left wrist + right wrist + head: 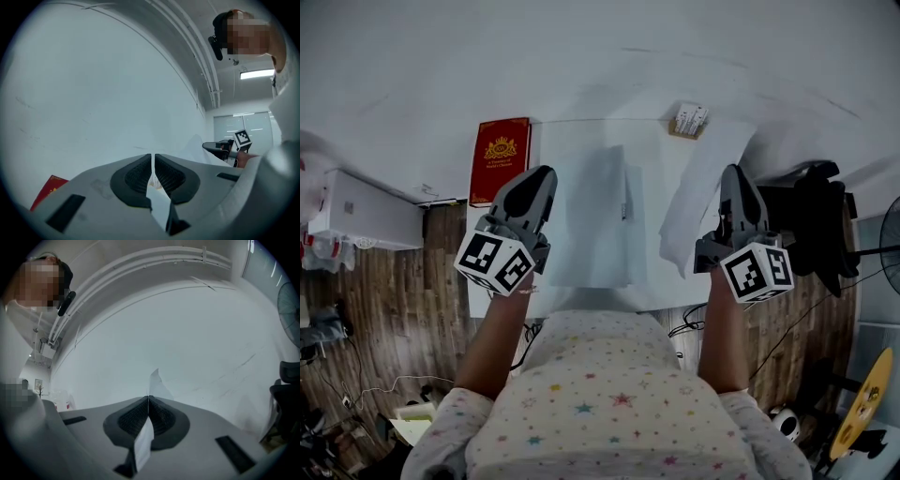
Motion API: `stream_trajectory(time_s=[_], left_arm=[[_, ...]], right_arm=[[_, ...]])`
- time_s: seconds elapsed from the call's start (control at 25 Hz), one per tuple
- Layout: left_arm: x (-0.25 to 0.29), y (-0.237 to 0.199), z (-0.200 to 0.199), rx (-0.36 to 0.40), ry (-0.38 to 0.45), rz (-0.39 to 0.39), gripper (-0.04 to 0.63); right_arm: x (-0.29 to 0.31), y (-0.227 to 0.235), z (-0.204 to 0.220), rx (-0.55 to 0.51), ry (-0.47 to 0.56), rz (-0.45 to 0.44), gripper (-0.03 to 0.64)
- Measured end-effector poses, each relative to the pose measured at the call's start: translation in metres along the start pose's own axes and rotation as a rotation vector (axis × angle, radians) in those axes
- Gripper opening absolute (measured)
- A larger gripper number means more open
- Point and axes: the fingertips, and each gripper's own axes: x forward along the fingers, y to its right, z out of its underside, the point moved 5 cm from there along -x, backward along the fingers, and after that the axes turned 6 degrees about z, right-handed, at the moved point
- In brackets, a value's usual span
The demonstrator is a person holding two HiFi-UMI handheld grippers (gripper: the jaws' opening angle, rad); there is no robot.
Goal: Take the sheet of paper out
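Head view: white desk (581,136) seen from above, wood floor (403,309) on either side.
Left gripper (153,172): jaws pressed together, pinching a thin pale edge, apparently that of the clear sleeve (600,225); sits at the sleeve's 9 o'clock.
Right gripper (148,414): jaws closed on the sheet of paper (698,202), with a white edge sticking out past the pads.
Clear sleeve: mid-desk, long side running 12 to 6 o'clock.
Sheet of paper: at the sleeve's 3 o'clock, just beside it, bowed, slanting from 1 to 7 o'clock; right gripper at its 3 o'clock edge; whether it touches the sleeve cannot be told.
Red book (500,159): gold emblem on the cover, desk's 10 o'clock corner, just past the left gripper.
Small box (689,120): desk's far edge, 1 o'clock.
Black chair (811,216): off the desk at 3 o'clock.
Person: star-patterned top (609,403) at 6 o'clock, forearms reaching to both grippers.
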Motion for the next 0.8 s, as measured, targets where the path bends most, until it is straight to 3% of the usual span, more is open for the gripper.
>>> stream_trajectory(time_s=[0.32, 0.8], left_arm=[[0.005, -0.008, -0.009, 0.156, -0.054, -0.131, 0.031], [0.005, -0.014, -0.013, 0.178, -0.028, -0.183, 0.031]], right_arm=[[-0.005, -0.02, 0.004, -0.031, 0.003, -0.022, 0.002], [-0.011, -0.043, 0.015, -0.058, 0.014, -0.035, 0.002]])
